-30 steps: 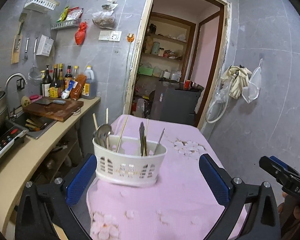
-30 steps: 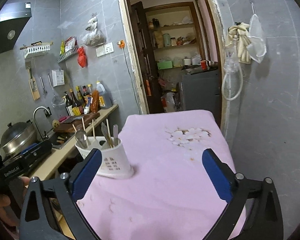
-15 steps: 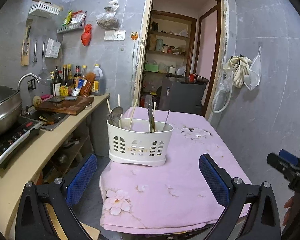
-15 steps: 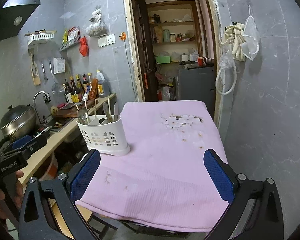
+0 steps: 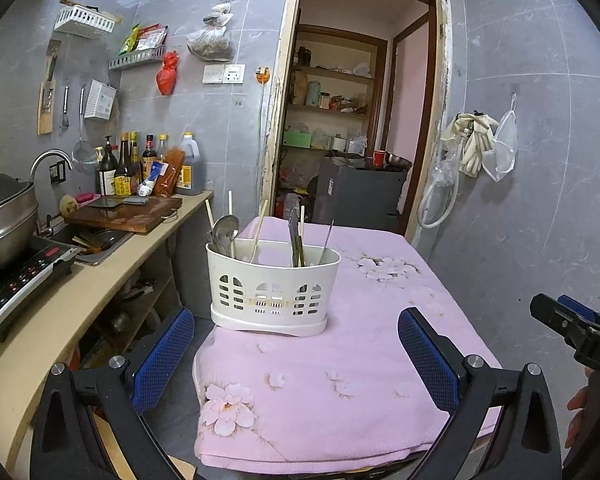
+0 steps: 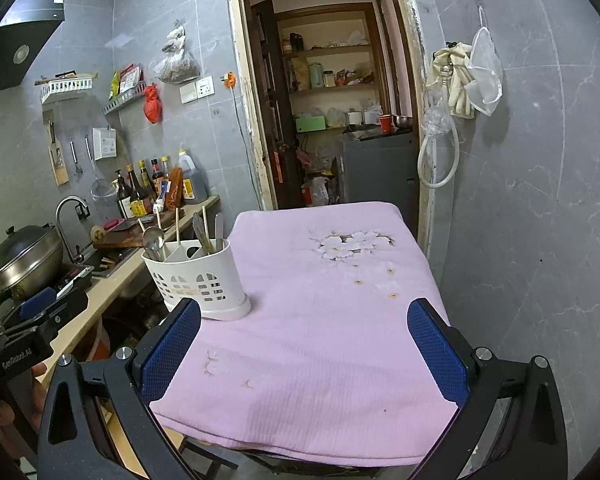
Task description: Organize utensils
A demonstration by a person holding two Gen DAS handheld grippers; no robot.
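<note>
1. While hanging low by the near edge of the table (image 5: pixel 340 440), both holding nothing.
2. Showing the left gripper (image 5: pixel 296 344) with its two blue pads (image 5: pixel 162 358) spread wide apart, nothing between them.
3. Showing the right gripper (image 6: pixel 304 344) the same way, blue pads (image 6: pixel 436 354) far apart and not touching anything.
4. Peeking in at the right edge of the left view: the other gripper, with part of a hand (image 5: pixel 580 404) under it.
5. Lying over the table: a pink cloth (image 6: pixel 320 320) with white flowers.
6. Standing upright on the cloth, near the table's left edge: a white utensil basket (image 5: pixel 272 288), well apart from both grippers.
7. Sticking up out of the basket: a spoon (image 5: pixel 225 232), some chopsticks (image 5: pixel 259 228) and a few dark utensils (image 5: pixel 296 240).
8. Sitting farther left: a counter (image 5: pixel 80 296) with a cutting board (image 5: pixel 124 216), a big metal pot (image 5: pixel 4 220) and bottles (image 5: pixel 148 168).
9. Waiting at the back: an open doorway (image 5: pixel 360 120) with shelves inside.
</note>
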